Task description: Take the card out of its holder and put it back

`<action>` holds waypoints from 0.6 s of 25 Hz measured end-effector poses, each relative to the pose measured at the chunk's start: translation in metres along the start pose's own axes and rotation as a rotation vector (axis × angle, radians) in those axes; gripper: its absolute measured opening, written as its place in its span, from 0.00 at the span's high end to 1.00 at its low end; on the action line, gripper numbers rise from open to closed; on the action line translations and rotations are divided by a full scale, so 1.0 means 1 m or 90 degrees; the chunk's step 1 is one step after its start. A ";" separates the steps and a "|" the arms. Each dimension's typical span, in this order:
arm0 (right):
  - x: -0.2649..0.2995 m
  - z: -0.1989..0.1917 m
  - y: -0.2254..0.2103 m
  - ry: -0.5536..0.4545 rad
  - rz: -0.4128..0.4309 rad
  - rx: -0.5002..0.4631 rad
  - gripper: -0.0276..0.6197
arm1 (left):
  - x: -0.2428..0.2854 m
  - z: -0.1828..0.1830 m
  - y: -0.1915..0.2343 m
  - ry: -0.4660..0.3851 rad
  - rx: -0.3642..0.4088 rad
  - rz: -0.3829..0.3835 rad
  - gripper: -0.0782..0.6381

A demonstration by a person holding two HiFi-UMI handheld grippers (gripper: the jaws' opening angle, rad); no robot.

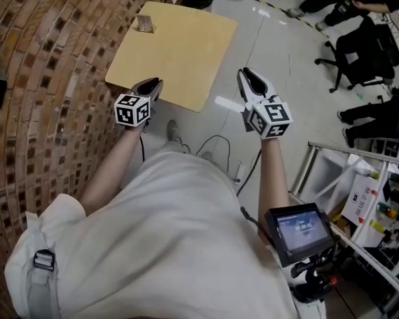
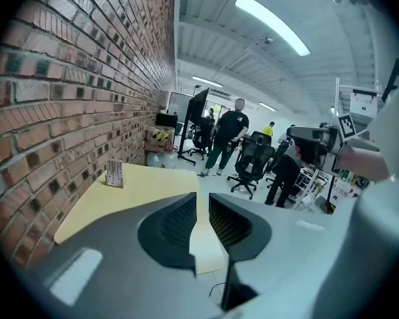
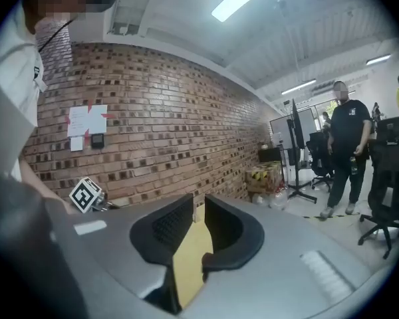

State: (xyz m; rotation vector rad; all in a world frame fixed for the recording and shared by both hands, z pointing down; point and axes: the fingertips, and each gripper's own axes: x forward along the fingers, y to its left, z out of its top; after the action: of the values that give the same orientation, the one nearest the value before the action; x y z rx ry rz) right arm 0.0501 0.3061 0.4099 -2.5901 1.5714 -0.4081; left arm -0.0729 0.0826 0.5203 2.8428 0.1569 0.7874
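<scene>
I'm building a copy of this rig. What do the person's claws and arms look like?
The left claw and right claw both have pale grey shells and two black, ribbed pads. Each carries a white cube printed with black square markers. A thin black cable trails by the right arm. The person wears a white short-sleeved shirt.

Card holder (image 1: 145,24) on table (image 1: 183,55)
</scene>
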 end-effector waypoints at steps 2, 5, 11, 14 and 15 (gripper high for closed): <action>0.016 0.003 0.001 0.006 -0.006 -0.002 0.86 | 0.010 0.010 0.013 -0.002 0.002 -0.012 0.78; 0.047 0.015 0.000 0.010 -0.014 -0.011 0.87 | 0.027 0.030 0.036 -0.010 0.005 -0.027 0.78; 0.089 0.014 0.017 0.024 -0.032 -0.007 0.87 | 0.041 0.039 0.078 0.001 0.010 -0.057 0.78; 0.110 0.023 0.020 0.026 -0.037 -0.015 0.87 | 0.054 0.058 0.098 -0.017 0.011 -0.066 0.78; 0.115 0.025 0.021 0.028 -0.039 -0.017 0.87 | 0.056 0.063 0.104 -0.023 0.012 -0.068 0.78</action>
State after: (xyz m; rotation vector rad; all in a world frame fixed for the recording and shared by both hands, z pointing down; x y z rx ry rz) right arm 0.0893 0.1933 0.4023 -2.6732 1.5239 -0.4542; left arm 0.0132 -0.0205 0.5168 2.8367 0.3096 0.7155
